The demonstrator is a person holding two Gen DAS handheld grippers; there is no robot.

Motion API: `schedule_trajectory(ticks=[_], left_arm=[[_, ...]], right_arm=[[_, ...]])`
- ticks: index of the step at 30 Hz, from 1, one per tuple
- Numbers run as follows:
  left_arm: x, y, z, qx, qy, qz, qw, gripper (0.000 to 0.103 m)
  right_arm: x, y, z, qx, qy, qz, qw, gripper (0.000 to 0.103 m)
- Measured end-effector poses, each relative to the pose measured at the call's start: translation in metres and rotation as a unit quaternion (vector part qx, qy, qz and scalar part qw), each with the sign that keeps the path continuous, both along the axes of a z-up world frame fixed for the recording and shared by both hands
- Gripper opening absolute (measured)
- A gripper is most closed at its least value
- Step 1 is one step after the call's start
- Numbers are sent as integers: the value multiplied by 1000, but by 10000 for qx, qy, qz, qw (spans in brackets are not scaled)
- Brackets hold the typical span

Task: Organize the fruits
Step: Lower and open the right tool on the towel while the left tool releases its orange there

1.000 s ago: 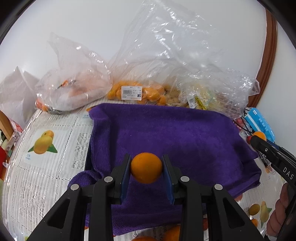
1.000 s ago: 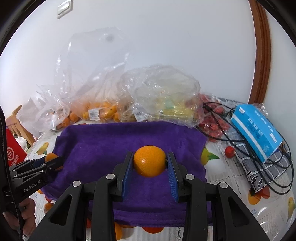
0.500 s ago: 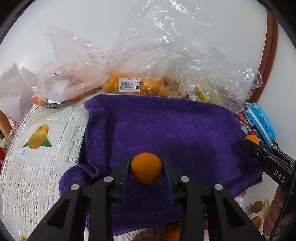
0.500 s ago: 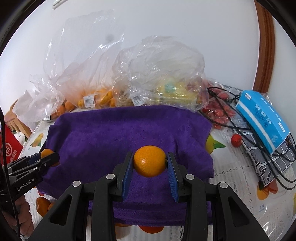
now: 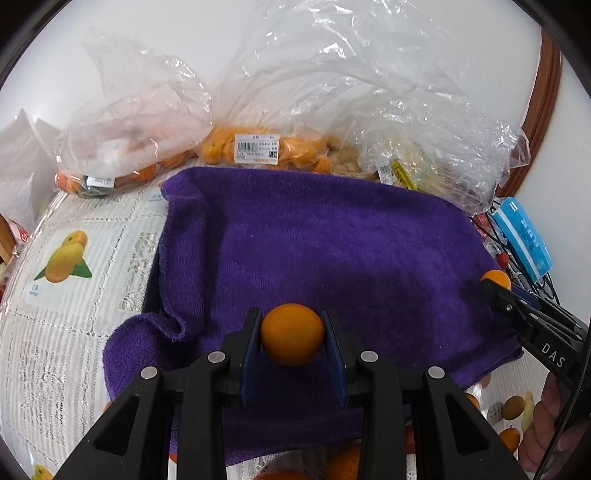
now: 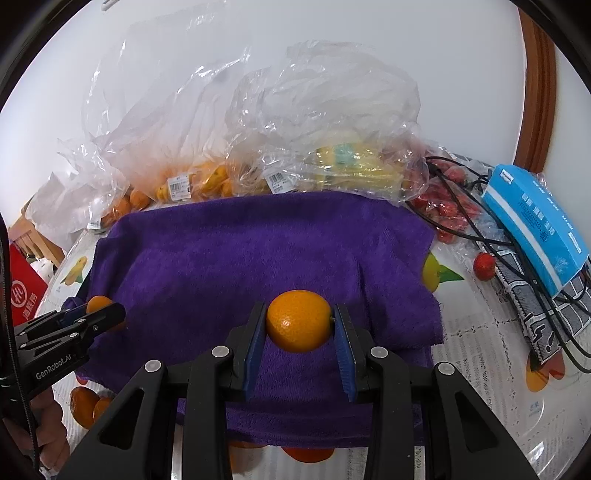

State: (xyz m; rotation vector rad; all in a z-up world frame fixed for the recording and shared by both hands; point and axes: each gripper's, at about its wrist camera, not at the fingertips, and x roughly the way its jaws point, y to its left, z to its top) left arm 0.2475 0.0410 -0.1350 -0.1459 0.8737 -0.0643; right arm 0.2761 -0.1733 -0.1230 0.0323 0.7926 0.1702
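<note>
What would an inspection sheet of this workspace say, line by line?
Surface: table under a fruit-print lace cloth; purple towel spread over it.
Job's things: one orange in the left hand-held gripper, another orange in the right hand-held gripper.
Clutter: plastic bags of fruit, blue box, loose red fruit.
Grippers: both shut on oranges above the towel.
Cables: black cables beside the box.
Surroundings: white wall, wooden frame.

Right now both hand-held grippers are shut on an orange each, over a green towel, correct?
The towel is wrong: it is purple, as the right wrist view shows. The left hand-held gripper and right hand-held gripper each clamp an orange.
</note>
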Motion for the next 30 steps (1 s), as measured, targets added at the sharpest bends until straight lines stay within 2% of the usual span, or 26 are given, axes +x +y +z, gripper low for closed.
schedule_trajectory(ticks=[22,30], left_arm=[[0,-4,-1,108,17,-51,9999,31],[0,-4,-1,100,18,-79,9999,31]], right_arm=[[5,4,-8,-44,219,41,9997,36],[3,5,-6,-125,167,55,9998,34]])
